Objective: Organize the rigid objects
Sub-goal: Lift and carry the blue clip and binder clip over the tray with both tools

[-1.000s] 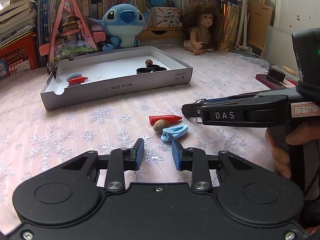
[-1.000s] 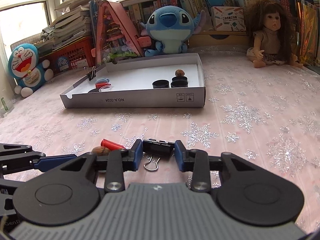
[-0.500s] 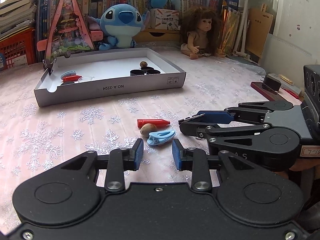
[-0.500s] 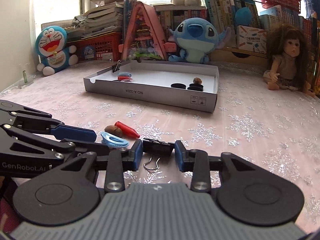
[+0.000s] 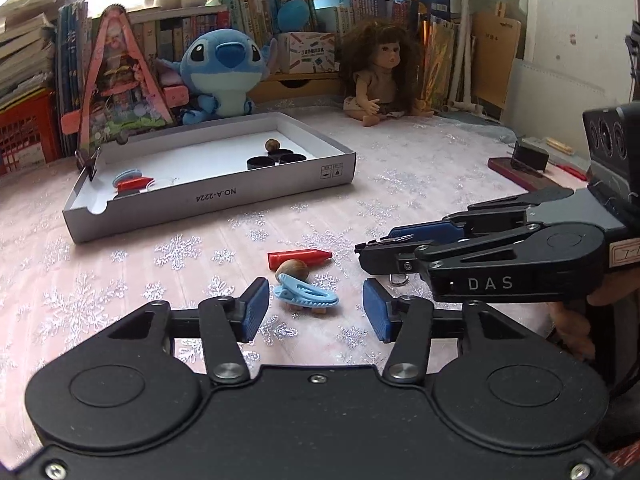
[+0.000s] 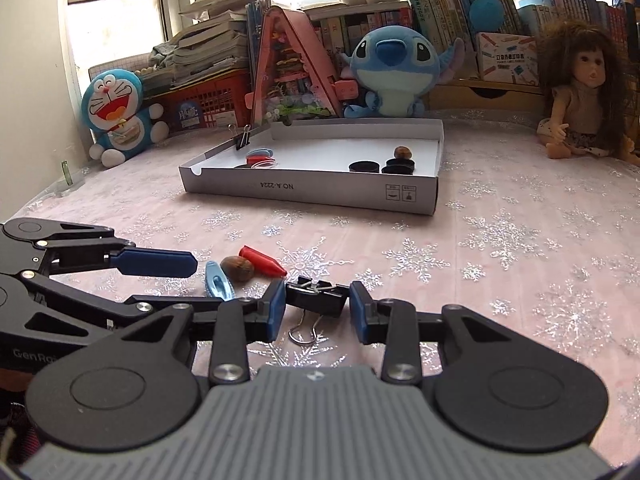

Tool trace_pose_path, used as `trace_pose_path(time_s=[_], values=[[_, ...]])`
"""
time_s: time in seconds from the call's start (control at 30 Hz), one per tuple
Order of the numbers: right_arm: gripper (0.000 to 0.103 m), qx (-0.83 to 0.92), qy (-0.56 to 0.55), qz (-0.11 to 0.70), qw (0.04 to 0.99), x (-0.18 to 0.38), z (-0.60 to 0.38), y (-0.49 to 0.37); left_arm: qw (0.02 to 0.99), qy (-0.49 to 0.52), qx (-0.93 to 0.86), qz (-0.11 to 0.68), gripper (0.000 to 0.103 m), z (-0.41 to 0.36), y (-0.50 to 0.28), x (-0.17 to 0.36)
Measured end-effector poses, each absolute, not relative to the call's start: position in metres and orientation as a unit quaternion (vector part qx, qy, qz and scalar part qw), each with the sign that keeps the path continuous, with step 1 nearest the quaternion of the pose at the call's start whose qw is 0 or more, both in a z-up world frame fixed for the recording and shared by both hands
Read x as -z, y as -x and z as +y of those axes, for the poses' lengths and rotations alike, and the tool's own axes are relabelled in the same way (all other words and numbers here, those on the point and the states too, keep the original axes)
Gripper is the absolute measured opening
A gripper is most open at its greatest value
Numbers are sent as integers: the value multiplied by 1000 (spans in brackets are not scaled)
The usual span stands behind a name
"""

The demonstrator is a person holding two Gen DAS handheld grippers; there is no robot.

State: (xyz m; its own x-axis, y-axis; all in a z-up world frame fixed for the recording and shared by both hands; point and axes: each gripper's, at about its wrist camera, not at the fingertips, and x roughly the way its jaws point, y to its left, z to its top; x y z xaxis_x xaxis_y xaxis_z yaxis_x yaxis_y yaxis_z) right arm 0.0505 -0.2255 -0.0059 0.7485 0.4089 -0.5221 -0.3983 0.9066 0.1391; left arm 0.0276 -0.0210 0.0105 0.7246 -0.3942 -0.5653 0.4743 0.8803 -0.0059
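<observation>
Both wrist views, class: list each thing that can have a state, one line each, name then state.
Left gripper: jaws opening, nothing gripped.
Right gripper: shut on the black binder clip.
Blue hair clip: closed, lying on the cloth.
White box: open-topped, holding small items.
Red crayon: lying flat.

Both grippers hang low over the tablecloth, tipped downward, side by side. The left gripper (image 5: 315,311) is opening — its blue pads (image 5: 253,309) stand apart and press on nothing. The right gripper (image 6: 317,311) reaches in from the right of the left one, its pads (image 6: 276,310) clamped on the ends of a black binder clip (image 6: 317,296) — lifted, wire handles dangling. A hand (image 5: 572,322) grips its handle.
</observation>
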Motion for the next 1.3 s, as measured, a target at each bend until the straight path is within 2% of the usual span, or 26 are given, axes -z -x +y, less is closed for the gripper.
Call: trace_pose_path(time_s=[0.07, 0.2, 0.5, 0.83, 1.3], values=[[40, -212, -9, 283, 935, 7, -228, -51, 924, -94, 232, 288, 49, -28, -30, -7], [40, -208, -3, 280, 937, 9, -227, -50, 922, -95, 230, 296, 36, -29, -34, 0], [40, -197, -11, 275, 941, 0, -228, -57, 930, -60, 202, 300, 36, -14, -40, -15], [40, -168, -34, 274, 946, -16, -233, -87, 945, -11, 143, 294, 36, 16, -85, -45], [40, -136, -12, 281, 950, -26, -217, -120, 950, 4, 111, 292, 36, 20, -125, -48]])
